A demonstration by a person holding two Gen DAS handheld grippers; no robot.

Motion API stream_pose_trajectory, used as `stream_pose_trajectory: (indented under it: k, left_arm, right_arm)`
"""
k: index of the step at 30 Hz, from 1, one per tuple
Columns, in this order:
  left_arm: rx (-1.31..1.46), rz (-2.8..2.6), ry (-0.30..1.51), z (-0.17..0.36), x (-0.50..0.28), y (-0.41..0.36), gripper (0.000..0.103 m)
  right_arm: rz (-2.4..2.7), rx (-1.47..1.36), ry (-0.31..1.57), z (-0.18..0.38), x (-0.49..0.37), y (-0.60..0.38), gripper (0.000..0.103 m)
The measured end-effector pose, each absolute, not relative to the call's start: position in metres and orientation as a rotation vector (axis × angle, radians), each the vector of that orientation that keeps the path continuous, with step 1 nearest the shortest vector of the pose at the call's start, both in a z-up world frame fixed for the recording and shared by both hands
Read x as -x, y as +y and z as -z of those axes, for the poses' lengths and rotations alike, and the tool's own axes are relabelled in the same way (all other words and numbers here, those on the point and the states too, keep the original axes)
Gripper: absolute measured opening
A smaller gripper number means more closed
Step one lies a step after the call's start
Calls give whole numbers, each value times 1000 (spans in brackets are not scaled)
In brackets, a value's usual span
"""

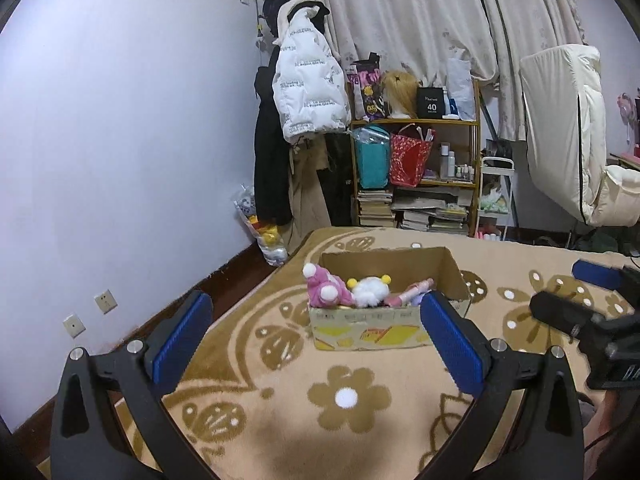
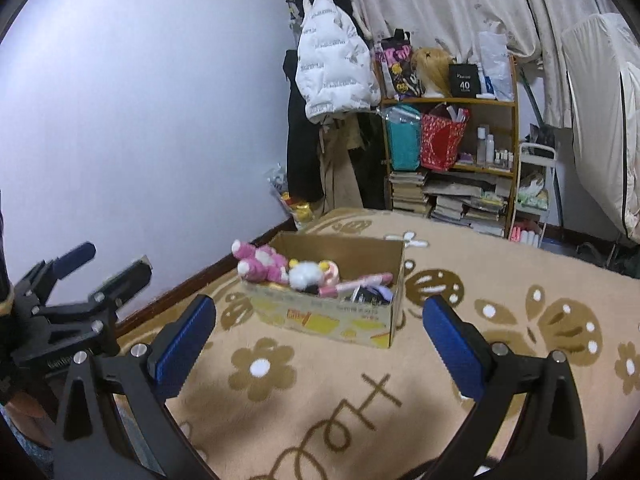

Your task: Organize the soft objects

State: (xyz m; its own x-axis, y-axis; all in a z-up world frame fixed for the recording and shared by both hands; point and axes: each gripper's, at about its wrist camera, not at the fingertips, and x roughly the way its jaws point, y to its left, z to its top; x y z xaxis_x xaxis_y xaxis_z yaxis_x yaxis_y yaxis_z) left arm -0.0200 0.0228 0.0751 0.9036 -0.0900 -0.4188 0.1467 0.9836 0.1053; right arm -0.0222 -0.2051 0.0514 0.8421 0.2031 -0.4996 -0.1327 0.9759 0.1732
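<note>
Left wrist view: cardboard box (image 1: 384, 320) centre frame on patterned blanket (image 1: 344, 432), flaps up, already loaded. Pink plush (image 1: 326, 290) at near-left corner, head poking above the rim; white fluffy plush (image 1: 372, 291) with yellow ears just beside it, touching. Pink stick-like item (image 1: 410, 291) lying across to the right, something dark under it, too small to tell. Right wrist view: same box (image 2: 332, 312), pink plush (image 2: 260, 266) draped over the left rim, white plush (image 2: 306, 274) next to it, pink stick item (image 2: 368, 280) angled toward the right wall.

Left gripper (image 1: 316, 344) spread wide, nothing between the blue pads (image 1: 452, 344), hovering over blanket short of the box. Right gripper (image 2: 320, 340) likewise released and empty, well short of the box; also visible at far right of left view (image 1: 588, 300). Left gripper seen at left edge of right view (image 2: 80, 280).

No loose soft objects visible on the blanket in either view. Likely late stage: tidy-up or finished, cannot confirm.

For next step, probably tucking in the pink plush hanging over the rim. Approach from above, pads around the body, not the head pompom. Gentle squeeze only, plush compresses and slips. Push down and inward, clear of the thin cardboard wall, box light and likely to slide on the fuzzy blanket. Other gripper bracing the box side, useful.

Background: shelf (image 1: 416, 168) with books and bags, white jacket (image 1: 308, 80) hanging, curtain (image 1: 420, 12).
</note>
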Motion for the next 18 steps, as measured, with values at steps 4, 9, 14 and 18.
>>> stream_pose_trajectory:
  k: [4,9,14,18]
  left_arm:
    - [-164,112,429,-66,22,21,103]
    - [-214,110,474,-46,22,15,103]
    - [-217,108,460,-46,24,13,103]
    - [-219,109,496,-41,20,13,103]
  right_arm:
    - [-173,-108,584,-37,24,-203,103]
    - [-160,-95,611,-25,27,-209,103]
    - [-152,-116,629,-19,26,-216,103]
    - [-151,-116,636,-17,25,-217,103]
